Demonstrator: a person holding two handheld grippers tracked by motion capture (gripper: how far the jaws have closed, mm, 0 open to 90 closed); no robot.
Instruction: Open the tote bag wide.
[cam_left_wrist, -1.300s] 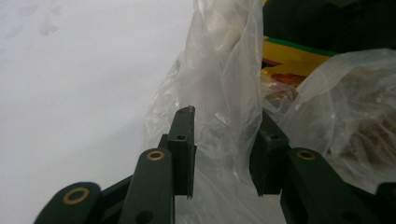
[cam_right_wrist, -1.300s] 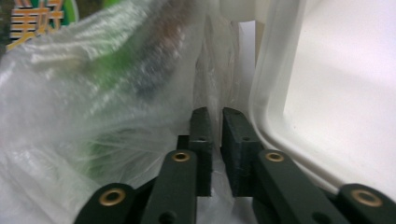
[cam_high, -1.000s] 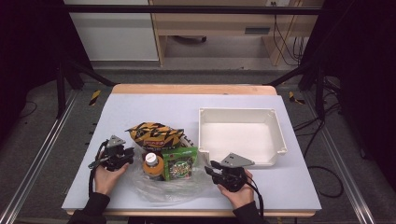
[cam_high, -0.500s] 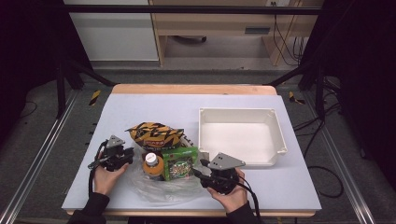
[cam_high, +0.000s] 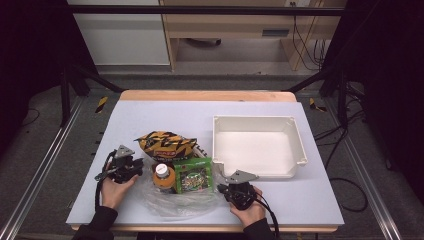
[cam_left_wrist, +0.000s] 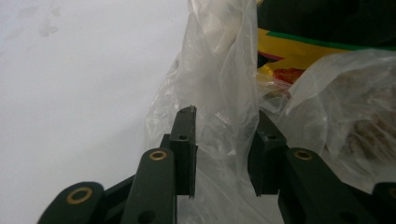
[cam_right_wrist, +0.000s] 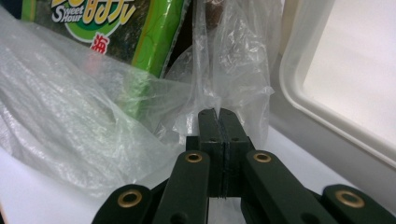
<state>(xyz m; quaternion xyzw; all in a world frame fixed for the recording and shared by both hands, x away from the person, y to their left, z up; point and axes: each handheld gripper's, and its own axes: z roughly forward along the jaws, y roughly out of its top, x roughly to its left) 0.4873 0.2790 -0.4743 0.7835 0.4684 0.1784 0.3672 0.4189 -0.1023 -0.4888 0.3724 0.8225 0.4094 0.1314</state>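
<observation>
Plastic bag (cam_right_wrist: 205, 93) — its edge pinched between the right gripper (cam_right_wrist: 218, 113) jaws.

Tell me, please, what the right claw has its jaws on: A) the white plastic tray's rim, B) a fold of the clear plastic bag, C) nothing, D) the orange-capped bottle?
B: in the right gripper view the right claw has its jaws pressed together on a fold of the thin clear plastic bag.

A white rectangular tray (cam_high: 300, 145) sits on the right half of the pale lavender table top (cam_high: 165, 117), its interior bare. The table's far edge is a wooden strip (cam_high: 205, 95). Beyond the table stands a white cabinet (cam_high: 120, 37) beside a wooden shelf unit (cam_high: 225, 22). Cables (cam_high: 302, 37) hang at the right rear.
</observation>
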